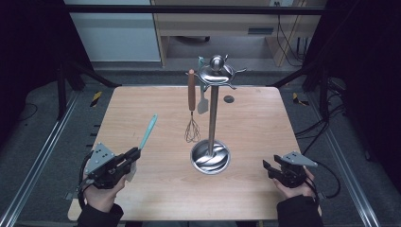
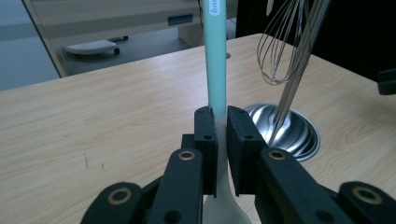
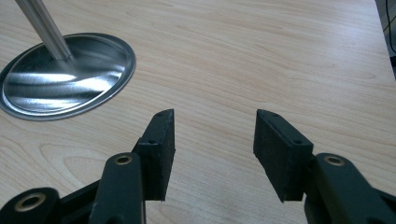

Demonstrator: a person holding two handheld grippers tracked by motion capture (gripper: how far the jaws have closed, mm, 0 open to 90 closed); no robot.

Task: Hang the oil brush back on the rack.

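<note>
The teal-handled spatula with a pale silicone blade (image 1: 147,133) is held by the left gripper (image 2: 222,122) at the near-left of the wooden surface (image 1: 265,123), jaws clamped on the neck where handle meets blade, handle pointing up & far. It is judged light; handle stiff, prob. a bit slick, blade soft/flexy, so grip is best kept on the neck. The right gripper (image 3: 214,144) is held near-right w/ jaws apart, nothing in it. A steel utensil stand (image 1: 211,137) w/ a wire whisk (image 1: 192,127) is seen centre.
</note>
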